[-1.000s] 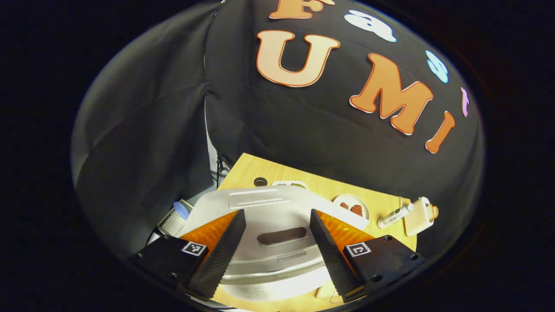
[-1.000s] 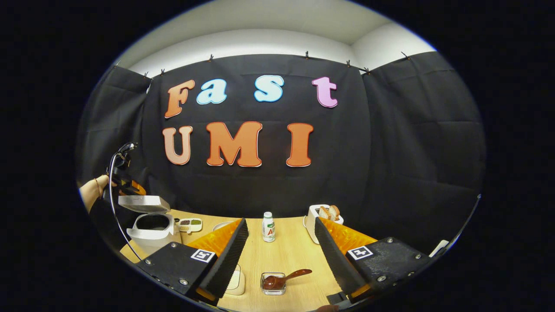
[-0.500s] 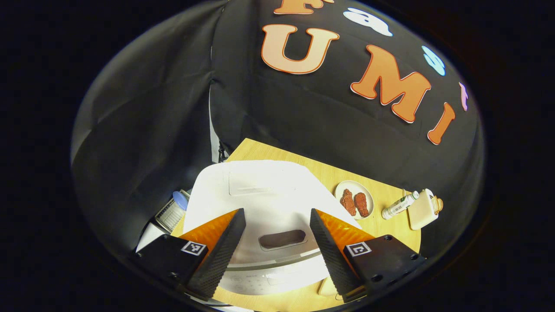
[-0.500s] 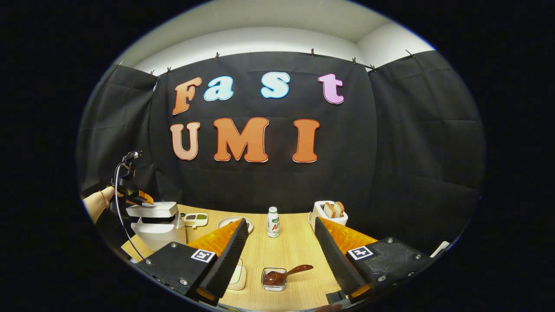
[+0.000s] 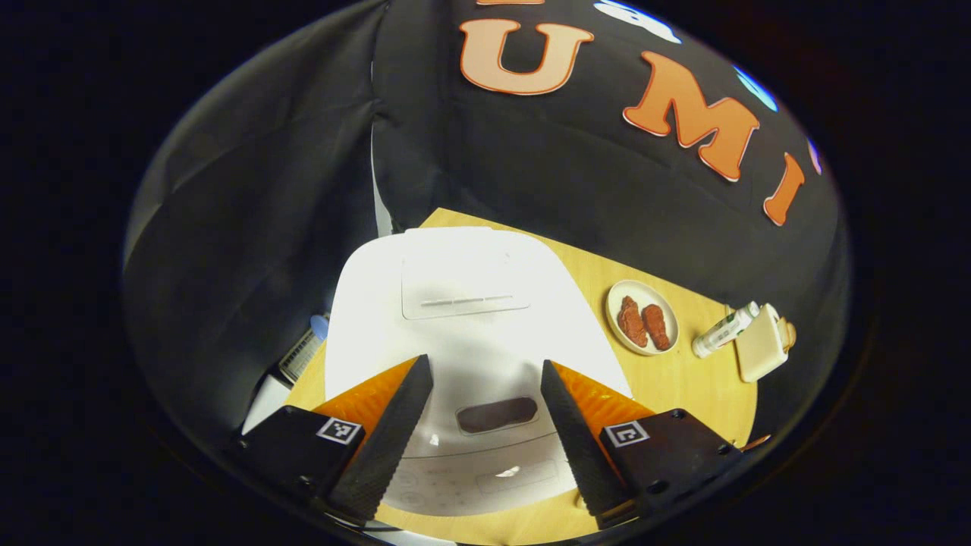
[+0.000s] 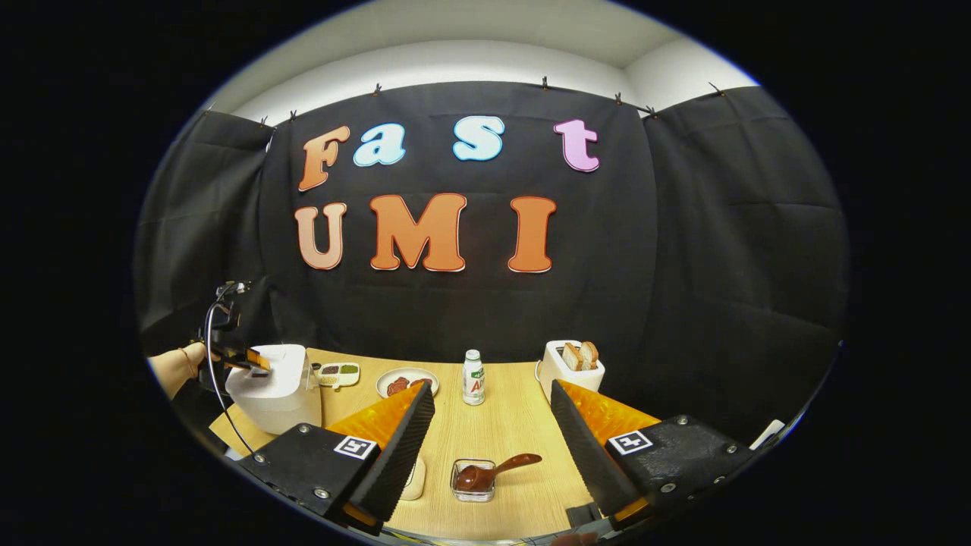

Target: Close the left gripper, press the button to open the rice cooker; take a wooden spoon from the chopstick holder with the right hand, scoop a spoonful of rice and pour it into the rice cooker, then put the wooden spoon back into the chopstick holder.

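Left tool [image 5: 479,440] above rice cooker [image 5: 463,303], spread | right tool [image 6: 485,447] level, spread

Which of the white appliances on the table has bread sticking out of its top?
The toaster at the far right of the table, past the small bottle: two slices of bread stand up from it. The rice cooker at the left end has its lid shut.

Black cloth [image 6: 721,250] hangs in folds round the booth, clipped along its top edge. Above it a white wall [image 6: 455,64] meets a pale ceiling [image 6: 485,23]. A light wooden table [image 6: 508,432] stands against the cloth, brightly lit.
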Demonstrator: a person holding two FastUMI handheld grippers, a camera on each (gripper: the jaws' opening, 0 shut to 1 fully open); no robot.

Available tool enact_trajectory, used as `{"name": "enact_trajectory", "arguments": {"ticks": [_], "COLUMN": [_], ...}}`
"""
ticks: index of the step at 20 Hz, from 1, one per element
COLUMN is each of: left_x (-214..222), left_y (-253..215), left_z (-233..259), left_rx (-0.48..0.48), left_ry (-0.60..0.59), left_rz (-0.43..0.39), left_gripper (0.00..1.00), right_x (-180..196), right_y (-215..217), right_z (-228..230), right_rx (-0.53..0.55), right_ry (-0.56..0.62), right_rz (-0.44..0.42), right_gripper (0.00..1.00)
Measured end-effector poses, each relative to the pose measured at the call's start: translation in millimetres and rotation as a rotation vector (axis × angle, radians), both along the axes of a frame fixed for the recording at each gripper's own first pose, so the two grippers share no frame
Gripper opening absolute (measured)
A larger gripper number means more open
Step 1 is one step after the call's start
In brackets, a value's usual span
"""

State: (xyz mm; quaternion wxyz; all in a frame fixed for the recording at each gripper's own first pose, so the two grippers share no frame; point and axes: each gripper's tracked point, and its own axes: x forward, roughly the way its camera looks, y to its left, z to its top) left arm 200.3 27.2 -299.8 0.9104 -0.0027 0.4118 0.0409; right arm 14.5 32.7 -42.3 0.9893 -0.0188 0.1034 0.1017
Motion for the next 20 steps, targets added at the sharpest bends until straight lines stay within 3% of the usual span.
{"name": "enact_trajectory", "arguments": {"ticks": [2,5,8,13,17,20], "left_x": [-2,-13,-47,-128,-177,-194], "left_y": [-4,-14,-12,-13,4,14], "left_z": [7,25,96,212,268,281], "left_rx": [0.041,-0.01,0.032,0.008,0.022,0.015], "left_ry": [-0.02,-0.064,-0.263,-0.519,-0.672,-0.725], "left_rz": [-0.023,-0.001,-0.028,-0.063,-0.04,-0.013], "left_gripper": [1.0,1.0,1.0,0.99,1.0,0.99], "right_x": [-1,-1,-4,-4,-6,-8], "right_y": [1,-1,-3,-3,4,10], "right_z": [-2,0,4,14,16,16], "right_rx": [0.021,0.029,0.022,0.02,0.026,0.023], "right_ry": [0.006,-0.006,-0.025,-0.051,-0.065,-0.073], "right_rz": [0.0,-0.004,-0.007,-0.02,-0.025,-0.035], "right_gripper": [0.95,0.95,0.95,0.95,0.95,0.95]}}
